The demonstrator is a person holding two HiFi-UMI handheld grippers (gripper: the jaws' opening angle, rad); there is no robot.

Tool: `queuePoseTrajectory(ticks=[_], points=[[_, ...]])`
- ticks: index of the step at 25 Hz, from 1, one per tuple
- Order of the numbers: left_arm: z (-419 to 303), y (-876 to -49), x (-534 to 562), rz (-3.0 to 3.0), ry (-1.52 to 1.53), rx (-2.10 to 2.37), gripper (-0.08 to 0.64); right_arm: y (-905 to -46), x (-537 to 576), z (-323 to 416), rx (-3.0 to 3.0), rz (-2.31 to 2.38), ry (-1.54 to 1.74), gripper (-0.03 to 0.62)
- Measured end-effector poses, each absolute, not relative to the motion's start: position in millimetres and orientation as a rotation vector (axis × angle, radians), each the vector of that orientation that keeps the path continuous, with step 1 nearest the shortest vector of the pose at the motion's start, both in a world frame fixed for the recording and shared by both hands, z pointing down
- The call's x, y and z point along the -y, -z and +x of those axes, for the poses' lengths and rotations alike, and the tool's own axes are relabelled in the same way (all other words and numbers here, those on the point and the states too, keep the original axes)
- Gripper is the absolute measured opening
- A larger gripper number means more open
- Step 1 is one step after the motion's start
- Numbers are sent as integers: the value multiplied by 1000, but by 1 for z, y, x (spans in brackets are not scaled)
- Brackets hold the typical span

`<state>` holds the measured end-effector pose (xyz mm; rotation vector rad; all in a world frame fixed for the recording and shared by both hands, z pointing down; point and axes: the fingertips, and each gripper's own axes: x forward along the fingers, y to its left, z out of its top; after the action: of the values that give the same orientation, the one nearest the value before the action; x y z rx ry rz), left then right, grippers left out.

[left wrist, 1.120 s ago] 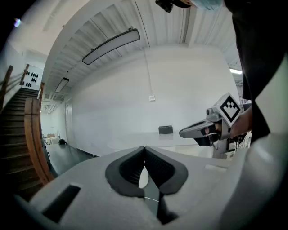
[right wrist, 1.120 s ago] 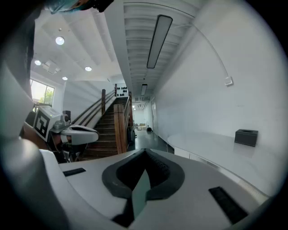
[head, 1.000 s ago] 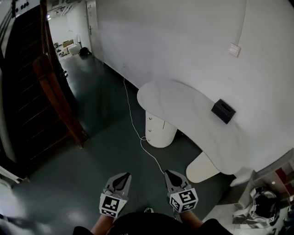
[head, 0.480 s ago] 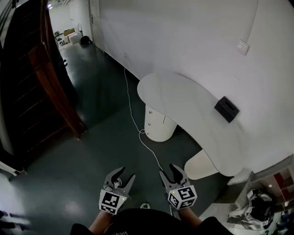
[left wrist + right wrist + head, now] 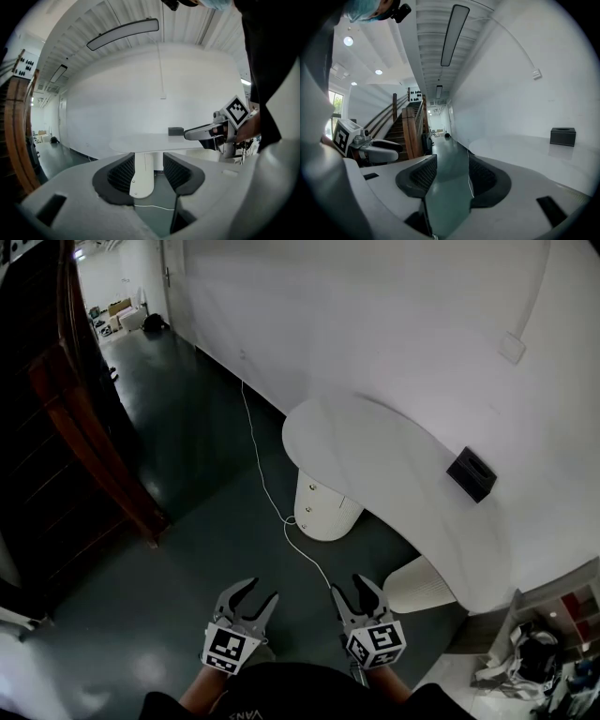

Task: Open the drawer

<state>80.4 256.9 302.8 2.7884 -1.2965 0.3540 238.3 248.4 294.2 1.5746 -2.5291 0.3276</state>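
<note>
Left gripper (image 5: 253, 594) and right gripper (image 5: 352, 589) have just opened wide, both empty. The drawer unit (image 5: 323, 509), under the desk (image 5: 394, 465), stands well ahead of them.

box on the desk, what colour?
Black box on the white desk; head view shows it best.

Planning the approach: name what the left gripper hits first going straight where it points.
The left gripper, jaws just opened and empty, looks aimed at the white drawer pedestal under the table; depth unclear.

Drawer pedestal (image 5: 328, 514) partly under table (image 5: 375, 456)
</note>
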Motion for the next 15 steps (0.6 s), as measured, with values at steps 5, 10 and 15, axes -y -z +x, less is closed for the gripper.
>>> queuePoseTrajectory(ticks=[5,10,15], points=[[41,-306,-204,2826,-379,1219,183,-293,-204,206,2485,1664,-331,195],[18,-312,-164,2857,-392,1127,183,-297,-169,189,2411,1744,-345,195],[6,-324,-130,2858,-406,1099,183,-301,-137,181,2372,1785,-354,195]])
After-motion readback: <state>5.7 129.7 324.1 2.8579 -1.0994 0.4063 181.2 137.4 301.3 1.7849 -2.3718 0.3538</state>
